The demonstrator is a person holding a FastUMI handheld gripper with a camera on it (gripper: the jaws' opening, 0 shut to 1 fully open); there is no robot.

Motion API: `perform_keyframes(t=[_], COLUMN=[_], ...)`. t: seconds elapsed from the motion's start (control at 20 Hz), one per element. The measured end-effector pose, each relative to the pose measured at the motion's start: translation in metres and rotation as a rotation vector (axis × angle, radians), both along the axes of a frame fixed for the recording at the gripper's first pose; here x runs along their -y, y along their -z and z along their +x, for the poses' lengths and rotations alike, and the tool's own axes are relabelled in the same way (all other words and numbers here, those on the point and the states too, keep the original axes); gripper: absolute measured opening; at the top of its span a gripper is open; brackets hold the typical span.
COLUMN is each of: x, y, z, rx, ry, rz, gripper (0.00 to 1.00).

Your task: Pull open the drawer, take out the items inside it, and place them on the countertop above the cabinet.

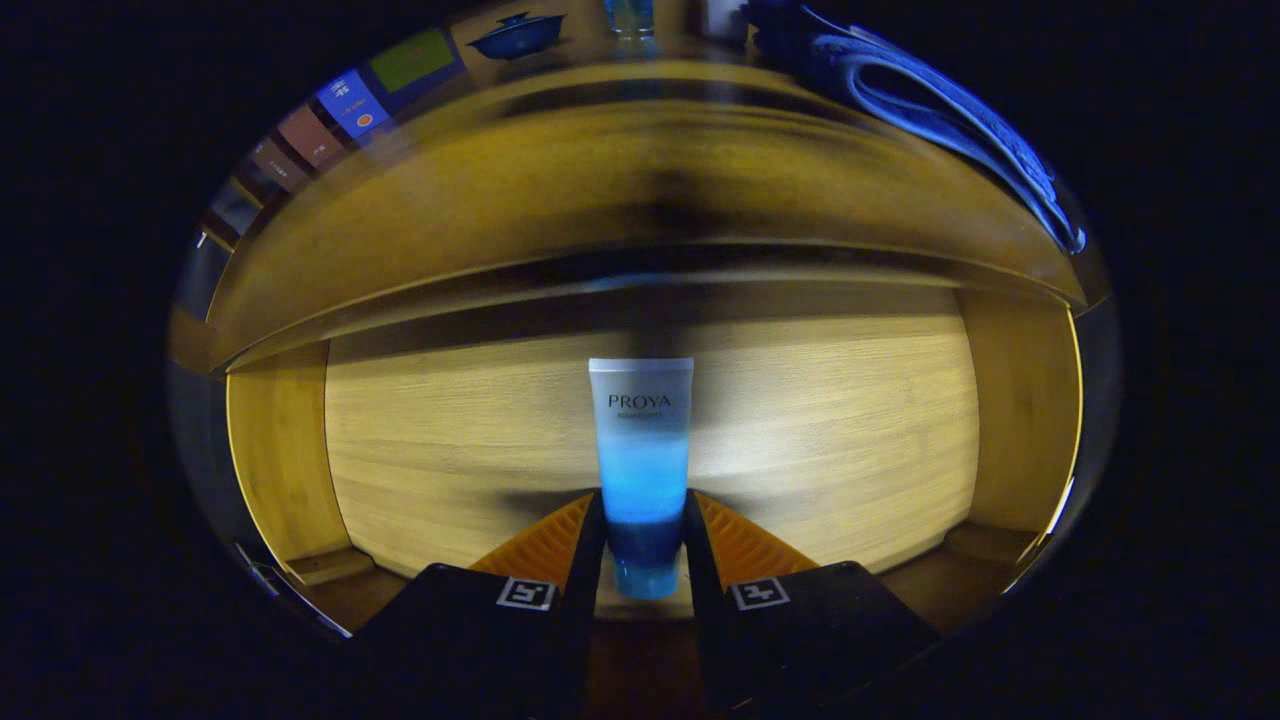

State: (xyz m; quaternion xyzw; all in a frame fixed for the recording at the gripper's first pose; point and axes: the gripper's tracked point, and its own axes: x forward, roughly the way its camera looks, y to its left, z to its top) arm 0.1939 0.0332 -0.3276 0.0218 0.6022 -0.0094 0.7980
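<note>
Between the fingers of the gripper (645, 520), a blue-and-white tube (641, 450) is clamped at its lower part, both jaws pressed narrow against its sides. Tube points toward 12 o'clock over the open wooden drawer (840, 430). At 12 o'clock beyond, the countertop (640, 170); on it, apparently a lidded bowl (517, 35) at 11 o'clock and blue cloth (930, 110) at 1 o'clock.

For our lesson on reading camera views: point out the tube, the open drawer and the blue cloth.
tube (641, 440): gripper view, mid-body, between the fingers.
drawer (850, 420): gripper view, bare wooden floor beside the tube.
blue cloth (940, 110): gripper view, a fold lying on the countertop above.
</note>
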Motion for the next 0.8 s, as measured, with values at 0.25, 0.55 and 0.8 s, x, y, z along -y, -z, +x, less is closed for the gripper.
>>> perform_keyframes(t=[0.25, 0.55, 0.8], x=[-0.001, -0.004, -0.002], y=[-0.003, -0.042, -0.099], z=[0.008, -0.013, -0.043], rx=[0.053, 0.133, 0.229], ry=[-0.013, -0.029, -0.028], rz=[-0.057, -0.003, 0.043], gripper=[0.20, 0.20, 0.20])
